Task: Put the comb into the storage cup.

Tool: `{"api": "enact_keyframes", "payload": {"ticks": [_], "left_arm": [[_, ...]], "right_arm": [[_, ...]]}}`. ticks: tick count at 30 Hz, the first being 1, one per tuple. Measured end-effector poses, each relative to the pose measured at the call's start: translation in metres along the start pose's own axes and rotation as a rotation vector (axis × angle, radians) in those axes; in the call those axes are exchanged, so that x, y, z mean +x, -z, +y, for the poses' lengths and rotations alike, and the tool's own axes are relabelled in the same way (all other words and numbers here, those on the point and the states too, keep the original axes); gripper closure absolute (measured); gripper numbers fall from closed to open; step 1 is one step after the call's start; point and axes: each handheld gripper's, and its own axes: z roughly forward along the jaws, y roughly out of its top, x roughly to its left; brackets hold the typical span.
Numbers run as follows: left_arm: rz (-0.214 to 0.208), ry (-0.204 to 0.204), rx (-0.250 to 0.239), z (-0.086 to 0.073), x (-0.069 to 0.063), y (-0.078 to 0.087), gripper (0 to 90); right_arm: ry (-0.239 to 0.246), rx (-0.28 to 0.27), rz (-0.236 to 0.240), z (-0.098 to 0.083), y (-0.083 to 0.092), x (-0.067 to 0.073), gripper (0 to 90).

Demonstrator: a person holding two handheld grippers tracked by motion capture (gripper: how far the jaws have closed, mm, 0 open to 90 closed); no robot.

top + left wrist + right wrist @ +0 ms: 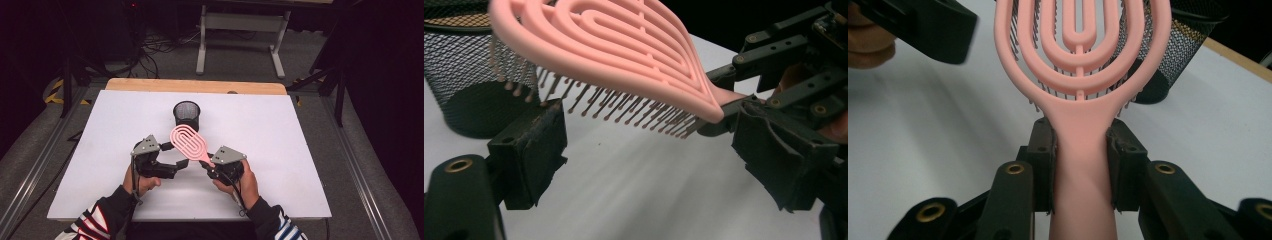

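The right gripper (1080,150) has its fingers (1043,150) pinching the handle of a pink plastic hairbrush with an open, looped oval head (190,141) — in the right gripper view one black pad presses each side of the handle, just below where it widens into the head. The brush is lifted off the table, its head slanting away from the person toward the far edge, its bristles pointing down at the white tabletop.

The left gripper (649,150) has its fingers (531,150) spread apart, with nothing between the pads; in the left gripper view they sit below the bristle side of the brush head, not touching it. In the high view this gripper (177,164) lies just left of the brush, near the middle of the table toward the person's edge, while the right gripper (212,167) sits just beside it on the right.

A black wire-mesh cylindrical cup (186,114) stands upright beyond the brush head, toward the middle of the far edge — close to the head's tip but apart from it.

The white rectangular table (280,150) has a wooden strip (195,86) along its far edge.
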Motion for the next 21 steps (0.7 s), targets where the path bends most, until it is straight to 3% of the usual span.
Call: {"api": "enact_keyframes", "payload": {"ticks": [6, 11, 19, 21], "left_arm": [[-0.016, 0.069, -0.001, 0.005, 0.0, -0.014, 15.8], [-0.033, 0.091, -0.025, 0.009, 0.0, -0.019, 18.2], [-0.042, 0.122, -0.1, 0.013, -0.001, -0.017, 38.4], [-0.047, 0.11, -0.121, 0.015, -0.003, -0.015, 43.8]], "right_arm": [[0.015, -0.022, -0.013, 0.0, 0.001, 0.002, 68.7], [0.028, -0.037, -0.017, 0.0, 0.0, 0.005, 68.7], [0.03, -0.045, -0.021, -0.001, 0.0, 0.005, 68.8], [0.028, -0.036, -0.022, -0.001, -0.001, 0.005, 68.9]]}}
